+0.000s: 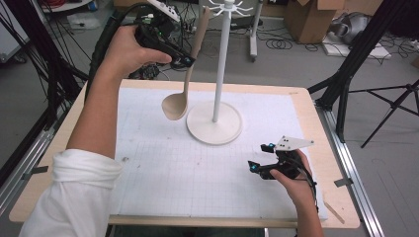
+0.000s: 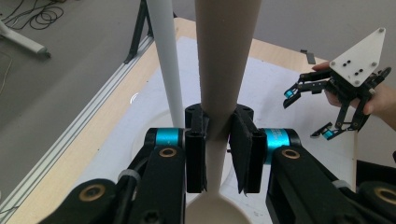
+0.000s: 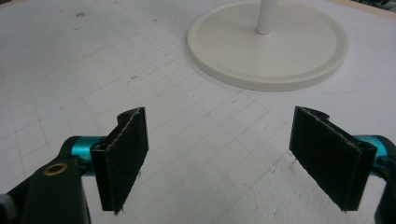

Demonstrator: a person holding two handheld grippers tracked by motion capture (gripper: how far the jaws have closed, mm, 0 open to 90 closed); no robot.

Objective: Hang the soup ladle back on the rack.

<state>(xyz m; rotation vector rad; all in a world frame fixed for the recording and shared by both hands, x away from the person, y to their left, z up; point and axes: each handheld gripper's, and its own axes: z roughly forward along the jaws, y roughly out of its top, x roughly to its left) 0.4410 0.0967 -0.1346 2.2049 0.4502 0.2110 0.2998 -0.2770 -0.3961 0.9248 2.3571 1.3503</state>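
The long beige wooden spoon (image 1: 187, 81) hangs in the air above the far left part of the surface, its bowl lowest and its handle rising at a slight tilt toward the top of the stand. The left gripper (image 1: 184, 60) is clamped on the spoon's handle about midway along its length; in the left gripper view the two black pads (image 2: 196, 149) press against either side of the narrow neck of the handle (image 2: 219, 70), with the bowl just below them. The bowl hangs clear of the surface, just beside the round base of the white utensil stand (image 1: 214, 122), and does not touch it. The stand's slim white pole (image 1: 221, 64) rises just to the right of the spoon handle and carries a ring of small hooks at the top. The stand rests on a white gridded mat (image 1: 197, 168) that covers most of the light wooden surface (image 1: 321, 148). The right gripper (image 1: 261, 158) is held low over the near right part of the mat, well apart from the spoon; its jaws stand wide apart with nothing between them, and the right gripper view shows bare mat between the pads (image 3: 123, 156) and the stand's base (image 3: 268, 44) beyond. A white rolled sleeve (image 1: 84, 192) covers the left upper arm.
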